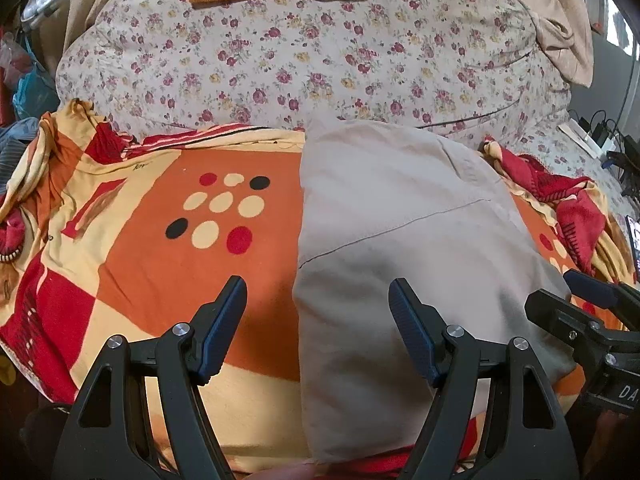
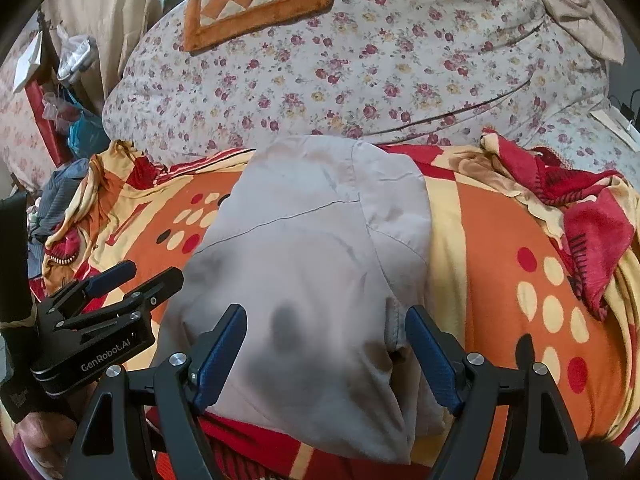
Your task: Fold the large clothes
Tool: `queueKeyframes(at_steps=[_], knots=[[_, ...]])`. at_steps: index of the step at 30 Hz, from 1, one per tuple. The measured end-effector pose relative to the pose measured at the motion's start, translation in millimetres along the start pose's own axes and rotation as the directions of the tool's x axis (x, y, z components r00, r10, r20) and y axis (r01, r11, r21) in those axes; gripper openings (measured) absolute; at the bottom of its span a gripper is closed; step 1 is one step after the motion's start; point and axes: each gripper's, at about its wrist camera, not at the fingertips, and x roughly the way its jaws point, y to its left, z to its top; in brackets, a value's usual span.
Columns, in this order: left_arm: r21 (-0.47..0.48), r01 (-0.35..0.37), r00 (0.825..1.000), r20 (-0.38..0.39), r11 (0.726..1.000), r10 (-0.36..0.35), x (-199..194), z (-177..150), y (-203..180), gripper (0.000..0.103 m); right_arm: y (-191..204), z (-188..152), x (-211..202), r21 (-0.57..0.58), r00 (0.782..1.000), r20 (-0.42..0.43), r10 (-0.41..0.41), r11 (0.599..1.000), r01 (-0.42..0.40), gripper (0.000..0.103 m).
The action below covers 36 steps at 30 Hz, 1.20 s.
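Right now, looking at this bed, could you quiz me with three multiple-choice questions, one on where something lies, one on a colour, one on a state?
1. Where does the beige garment lie?
A. On the orange patterned blanket
B. On the floor
C. On the checkered cushion

2. What colour are the pads of the left hand-held gripper?
A. Yellow
B. Dark blue
C. White

3. How does the right hand-held gripper stand?
A. Clamped on the garment
C. Shut on nothing
B. Open over the garment, gripping nothing

Answers:
1 A: orange blanket shows on both sides of the garment.
2 B: blue ribbed pads sit on black fingers.
3 B: its fingers are spread wide with the cloth lying flat beneath.
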Motion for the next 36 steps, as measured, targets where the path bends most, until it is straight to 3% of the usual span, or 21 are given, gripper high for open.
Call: queueKeyframes(at_steps=[36], knots=[[0.006, -0.004, 1.0, -0.024, 1.0, 0.005, 7, -1, -1, 0.074, -1, 2, 12, 0.009, 1.0, -0.03, -0.001, 1.0, 0.001, 0.08]])
